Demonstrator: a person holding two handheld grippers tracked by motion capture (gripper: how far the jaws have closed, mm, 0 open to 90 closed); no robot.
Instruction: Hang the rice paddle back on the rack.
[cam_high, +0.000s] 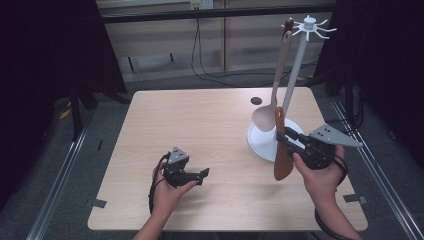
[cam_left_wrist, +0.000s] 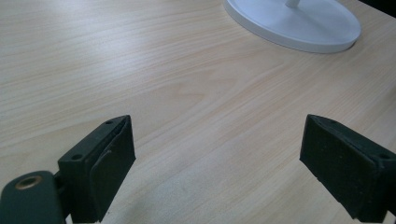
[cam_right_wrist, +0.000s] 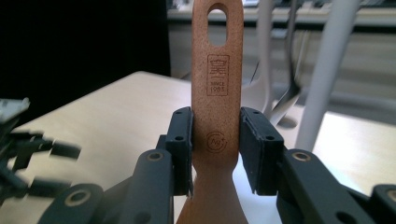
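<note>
A brown wooden spatula (cam_high: 282, 146) stands upright above the table, handle end up, with my right gripper (cam_high: 283, 141) shut on its handle. In the right gripper view the pads press both sides of the spatula (cam_right_wrist: 217, 93), whose hanging hole is at the top. Just behind it is a white utensil stand (cam_high: 299, 60) with a round base (cam_high: 260, 141) and a hook crown; a pale spoon (cam_high: 272, 97) hangs from it. My left gripper (cam_high: 201, 176) rests low on the table at the front left, jaws wide open over bare wood (cam_left_wrist: 217, 163).
The light wooden table (cam_high: 200, 120) has a small dark round hole (cam_high: 256, 100) near its far edge. The stand's base (cam_left_wrist: 294, 23) shows ahead of the left gripper. Dark curtains and metal rails flank the table; cables run along the floor behind.
</note>
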